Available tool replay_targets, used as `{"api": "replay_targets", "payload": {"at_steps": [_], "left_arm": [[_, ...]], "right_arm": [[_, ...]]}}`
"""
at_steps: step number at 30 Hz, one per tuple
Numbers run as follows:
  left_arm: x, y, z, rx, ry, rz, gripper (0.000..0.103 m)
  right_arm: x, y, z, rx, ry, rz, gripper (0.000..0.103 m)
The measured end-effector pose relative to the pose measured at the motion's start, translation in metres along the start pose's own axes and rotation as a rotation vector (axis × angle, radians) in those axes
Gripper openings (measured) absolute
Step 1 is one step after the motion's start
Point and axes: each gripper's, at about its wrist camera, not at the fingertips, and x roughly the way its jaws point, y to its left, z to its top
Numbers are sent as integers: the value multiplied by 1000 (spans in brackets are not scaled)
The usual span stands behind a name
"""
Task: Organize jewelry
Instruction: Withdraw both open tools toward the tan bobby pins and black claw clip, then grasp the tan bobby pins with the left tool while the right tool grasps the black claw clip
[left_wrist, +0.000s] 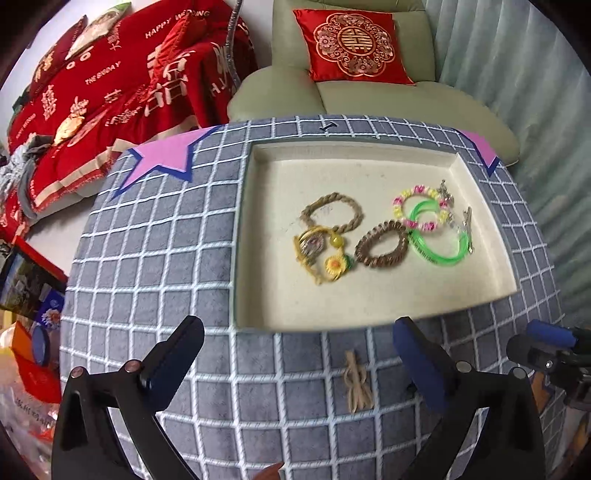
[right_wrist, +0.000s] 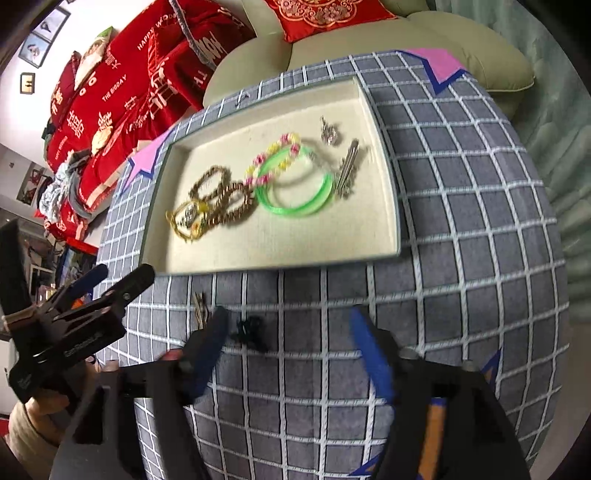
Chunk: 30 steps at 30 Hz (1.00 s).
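My left hand-held gripper (left_wrist: 295, 365) hangs spread wide over the grey checked cloth (left_wrist: 155, 258) of the bench, holding nothing. Between its fingers lies a small tan knotted cord piece (left_wrist: 356, 384) on the cloth. My right hand-held gripper (right_wrist: 288, 354) is spread too — its view is blurred — with a small black clump (right_wrist: 251, 332) on the cloth just beside its left finger.

Beyond both sits the shallow cream rectangular tray (left_wrist: 258, 221), holding the jewelry in a loose row: a braided tan rope bracelet (left_wrist: 332, 212), a yellow flower-charm cord (left_wrist: 325, 254) touching it, a brown coiled hair tie (left_wrist: 382, 248), green translucent bangles (left_wrist: 439, 240) overlapped by a pink-and-yellow beaded bracelet (left_wrist: 417, 206), and silver metal clips (left_wrist: 467, 229) at the far right.
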Motion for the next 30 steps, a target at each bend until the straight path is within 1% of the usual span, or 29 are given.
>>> {"api": "replay_targets", "payload": {"at_steps": [2,5,9,11,15,20,25,27,30], "left_arm": [[1,4,-12,-13,-1,16,103],[8,13,-29,-37,10,20,103],[26,26,-49,-76,59,28,103],[35,31,-56,-91,80,15,103],[46,37,-64,-116,102,12,103],[58,39,-62,-121,107,5,103],[68,38,-61,-114,112,-3,103],[68,41,-61,-113,113,-8,103],[62,38,-71,-105,111,-18,103]], "right_arm": [[4,4,-7,-12,11,-6,77],[11,10,-16,-18,29,-10,77],[23,19,-22,-8,40,-34,77],[28,22,-22,4,40,-40,77],[39,28,-25,25,39,-53,77],[49,34,-26,36,35,-66,76],[56,35,-25,45,34,-83,61],[59,36,-25,44,34,-86,58],[61,39,-26,24,34,-97,53]]}}
